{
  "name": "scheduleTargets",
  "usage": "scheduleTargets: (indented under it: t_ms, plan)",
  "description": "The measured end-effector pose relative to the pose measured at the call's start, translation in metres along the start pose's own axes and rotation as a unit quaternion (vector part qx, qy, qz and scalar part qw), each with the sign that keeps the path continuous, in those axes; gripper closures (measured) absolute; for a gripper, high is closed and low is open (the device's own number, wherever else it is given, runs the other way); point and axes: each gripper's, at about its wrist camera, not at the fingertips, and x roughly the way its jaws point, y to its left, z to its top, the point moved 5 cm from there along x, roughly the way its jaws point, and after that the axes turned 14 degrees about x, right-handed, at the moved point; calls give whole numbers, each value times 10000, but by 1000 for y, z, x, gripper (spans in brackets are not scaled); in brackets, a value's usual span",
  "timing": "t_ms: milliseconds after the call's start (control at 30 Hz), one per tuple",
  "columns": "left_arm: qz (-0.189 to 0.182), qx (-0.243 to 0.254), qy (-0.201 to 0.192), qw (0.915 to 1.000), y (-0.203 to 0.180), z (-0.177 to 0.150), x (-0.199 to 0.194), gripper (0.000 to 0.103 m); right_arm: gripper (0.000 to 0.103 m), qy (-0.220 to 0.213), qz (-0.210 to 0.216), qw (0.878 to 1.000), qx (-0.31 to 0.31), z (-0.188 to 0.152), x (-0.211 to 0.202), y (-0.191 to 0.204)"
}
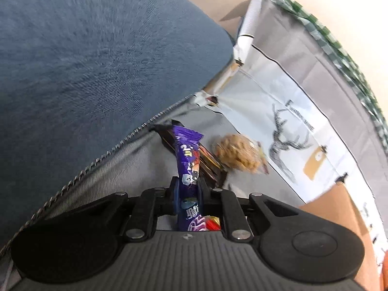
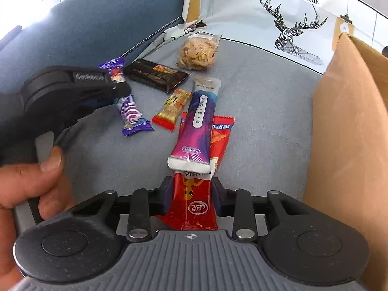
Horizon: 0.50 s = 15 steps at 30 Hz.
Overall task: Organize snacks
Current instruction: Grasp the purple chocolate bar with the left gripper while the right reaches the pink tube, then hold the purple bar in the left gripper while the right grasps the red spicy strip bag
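Note:
My left gripper point(image 1: 188, 189) is shut on a purple snack packet point(image 1: 188, 155) and holds it upright near the blue cushion; both show in the right wrist view, gripper point(image 2: 118, 84), packet point(image 2: 132, 115). My right gripper point(image 2: 191, 191) is shut on the near end of a red snack packet point(image 2: 194, 201) lying on the grey surface. A pink-and-white tube packet point(image 2: 197, 126) lies across that red packet. A black bar point(image 2: 157, 74), a small gold-and-red packet point(image 2: 172, 109) and a clear bag of beige crackers point(image 2: 197, 53) lie beyond.
A blue cushion point(image 2: 97, 24) stands at the left. An open brown cardboard box point(image 2: 349, 133) stands at the right. A deer-print cloth point(image 2: 288, 26) covers the back. A hand point(image 2: 31, 184) holds the left gripper's handle.

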Motion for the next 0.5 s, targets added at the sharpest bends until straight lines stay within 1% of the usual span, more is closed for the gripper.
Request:
scheduleTargets:
  t_ms: [167, 233, 300, 367, 433, 500]
  plan:
    - [-233, 241, 79, 9994, -12, -2, -27, 89, 75, -75, 32, 9998, -154, -21, -32, 0]
    - [-298, 387, 278, 9984, -17, -3, -35, 89, 75, -80, 72, 9999, -107, -28, -42, -3]
    - [-340, 490, 573, 9966, -17, -6, -42, 89, 75, -53, 81, 9999, -63, -34, -48, -5]
    - [-465, 513, 1001, 9926, -15, -12, -43, 88, 75, 46, 78, 9999, -57, -39, -50, -5]
    - [-524, 529, 1399, 9874, -12, -19, -45, 89, 75, 205, 39, 9998, 39, -44, -50, -7]
    - [-710, 600, 1783, 9796, -12, -28, -45, 88, 75, 375, 68, 9992, 126, -51, -49, -8]
